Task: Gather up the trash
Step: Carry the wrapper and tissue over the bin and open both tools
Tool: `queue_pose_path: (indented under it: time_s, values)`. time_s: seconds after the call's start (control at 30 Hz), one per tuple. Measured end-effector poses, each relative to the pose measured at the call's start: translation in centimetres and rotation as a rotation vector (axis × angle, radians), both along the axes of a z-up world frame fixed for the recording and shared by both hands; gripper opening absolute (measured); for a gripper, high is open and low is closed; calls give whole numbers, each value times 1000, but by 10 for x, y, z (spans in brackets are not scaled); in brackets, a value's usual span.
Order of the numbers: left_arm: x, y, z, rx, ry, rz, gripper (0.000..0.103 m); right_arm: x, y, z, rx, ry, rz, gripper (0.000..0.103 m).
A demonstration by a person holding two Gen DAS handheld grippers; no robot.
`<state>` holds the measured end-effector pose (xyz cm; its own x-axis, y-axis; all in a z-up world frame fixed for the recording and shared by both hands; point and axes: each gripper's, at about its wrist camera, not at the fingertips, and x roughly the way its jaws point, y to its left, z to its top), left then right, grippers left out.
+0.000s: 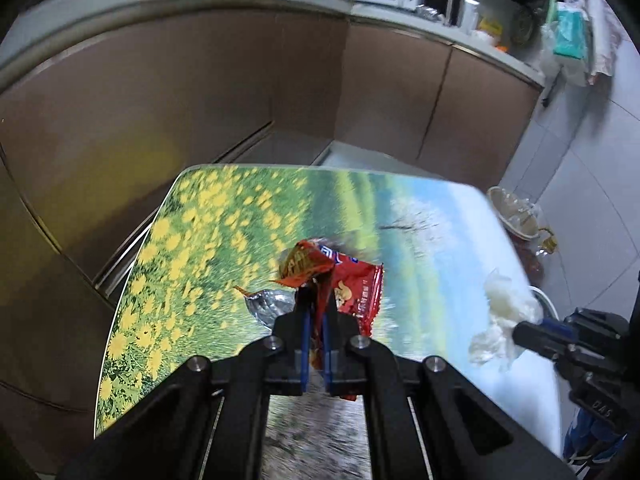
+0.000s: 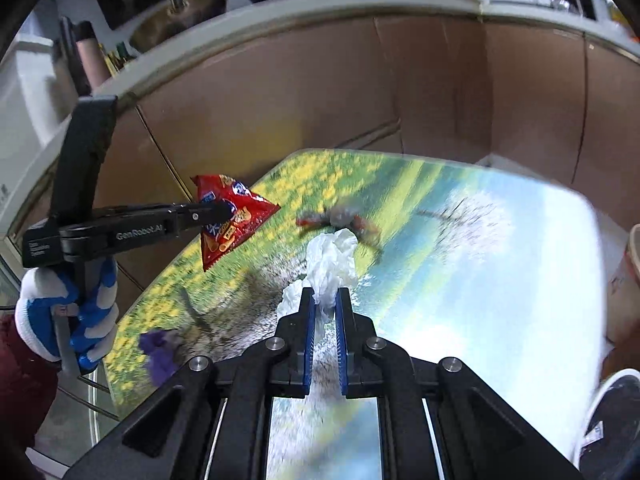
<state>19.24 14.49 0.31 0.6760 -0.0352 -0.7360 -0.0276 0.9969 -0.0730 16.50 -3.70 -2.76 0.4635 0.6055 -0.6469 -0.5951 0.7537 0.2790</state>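
Both grippers hold trash above the counter [image 2: 460, 264]

Largest first: a bin [image 1: 516, 216] beside the counter's far right corner holds clear plastic. The left gripper [image 1: 316, 300] is clamped on a red wrapper [image 1: 356, 292], the right gripper [image 2: 326, 300] on a white tissue [image 2: 334, 260]; a purple scrap [image 2: 160, 354] lies on the counter

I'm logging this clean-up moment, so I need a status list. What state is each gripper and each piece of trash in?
Left gripper: shut on the red snack wrapper, lifted off the table.
Right gripper: shut on the crumpled white tissue, raised above the table.
Torn silver-and-red wrapper: lying loose on the flower-print table, blurred.
Purple crumpled scrap: lying loose near the table's edge.
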Motion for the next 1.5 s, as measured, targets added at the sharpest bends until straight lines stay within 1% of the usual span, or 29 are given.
queue_pose_path:
  time_s: [0.1, 0.17, 0.2, 0.3, 0.43, 0.47, 0.53, 0.6, 0.73, 0.8, 0.9, 1.0, 1.17, 1.27, 1.33, 1.43, 1.47, 1.5]
  values:
    - [-7, -29, 16, 10, -28, -44, 4, -16, -30, 23, 21, -48, -36, 9]
    - [-9, -59, 27, 19, -43, -92, 4, -25, -52, 35, 32, -74, -64, 9]
    - [-9, -69, 29, 21, -47, -109, 4, -30, -64, 40, 33, -88, -81, 9]
    - [-5, -120, 36, 30, -55, -189, 4, -41, -104, 51, 33, -117, -140, 9]
    - [6, -197, 39, 33, -52, -314, 4, -49, -167, 53, 2, -150, -260, 9]
    - [11, -221, 37, 30, -46, -354, 4, -50, -182, 52, -10, -155, -292, 9]
    - [19, -257, 31, 24, -34, -410, 4, -51, -214, 48, -25, -152, -356, 9]
    - [30, -298, 20, 20, -14, -477, 4, -51, -245, 43, -42, -145, -421, 9]
    - [48, -360, -8, 15, 34, -568, 4, -41, -300, 17, -98, -112, -549, 9]
    - [59, -389, -22, 14, 57, -604, 4, -35, -317, 2, -116, -87, -594, 9]
    - [76, -430, -48, 12, 107, -646, 4, -21, -348, -27, -115, -29, -662, 9]
    - [95, -458, -71, 16, 149, -666, 5, -6, -379, -57, -110, 27, -724, 9]
    - [119, -488, -105, 1, 206, -676, 6, 17, -421, -101, -100, 108, -795, 11]
    - [125, -501, -124, -15, 225, -673, 8, 22, -433, -122, -100, 146, -821, 13]
    - [129, -508, -136, -40, 254, -682, 8, 29, -439, -136, -108, 166, -835, 13]
    - [135, -518, -149, -42, 282, -692, 11, 35, -446, -153, -115, 192, -859, 15]
    - [136, -521, -152, -48, 288, -696, 14, 33, -447, -157, -114, 198, -868, 21]
    - [139, -523, -156, -58, 294, -699, 23, 33, -448, -160, -114, 202, -876, 28]
